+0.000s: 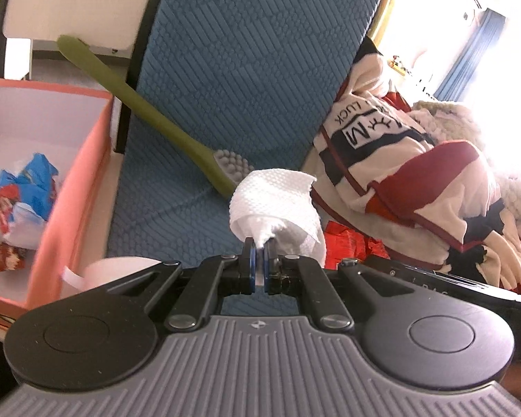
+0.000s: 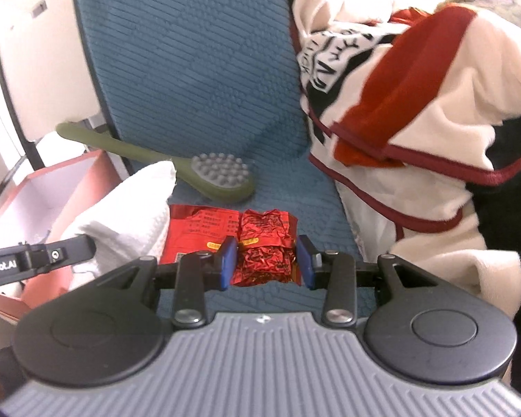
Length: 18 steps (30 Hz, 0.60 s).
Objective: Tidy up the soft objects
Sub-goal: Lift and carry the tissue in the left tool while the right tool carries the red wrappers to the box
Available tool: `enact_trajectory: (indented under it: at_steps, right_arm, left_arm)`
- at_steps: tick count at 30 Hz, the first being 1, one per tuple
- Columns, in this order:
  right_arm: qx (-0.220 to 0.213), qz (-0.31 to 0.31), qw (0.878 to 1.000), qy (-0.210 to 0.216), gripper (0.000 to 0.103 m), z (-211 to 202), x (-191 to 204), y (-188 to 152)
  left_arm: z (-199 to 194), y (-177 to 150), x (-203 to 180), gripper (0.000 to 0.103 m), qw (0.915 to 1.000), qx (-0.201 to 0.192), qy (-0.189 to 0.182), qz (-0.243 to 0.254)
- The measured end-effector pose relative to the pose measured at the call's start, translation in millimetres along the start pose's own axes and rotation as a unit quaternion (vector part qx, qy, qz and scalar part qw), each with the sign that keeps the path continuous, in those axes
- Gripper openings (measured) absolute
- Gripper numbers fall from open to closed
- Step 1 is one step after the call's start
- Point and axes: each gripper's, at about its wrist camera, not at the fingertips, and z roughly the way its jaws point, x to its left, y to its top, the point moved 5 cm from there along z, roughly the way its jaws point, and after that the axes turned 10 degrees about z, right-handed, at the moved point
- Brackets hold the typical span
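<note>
Orange box (image 1: 69, 187) held crumpled wrappers (image 1: 24, 191). Beside it, left claw (image 1: 259, 243) pinched white tissue (image 1: 274, 198); right claw (image 2: 267, 260) gripped red packet (image 2: 264, 243).

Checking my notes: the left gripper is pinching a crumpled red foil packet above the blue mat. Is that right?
Not quite. The left gripper is pinching a white paper towel above the blue mat, as the left wrist view shows. The red foil packet sits between the right gripper's fingers.

Brush (image 2: 222, 177) behind packets (image 2: 260, 243), blanket (image 2: 416, 121) right, box (image 1: 69, 180) left
</note>
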Motion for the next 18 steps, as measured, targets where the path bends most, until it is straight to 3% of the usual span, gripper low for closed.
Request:
enact_trajectory:
  at_steps: [18]
  right_arm:
    - [0.002,-0.061,0.995,0.085,0.041,-21,97,-8]
  left_arm:
    - [-73,15,65,0.005,0.9978,-0.037,0.04,-0.038]
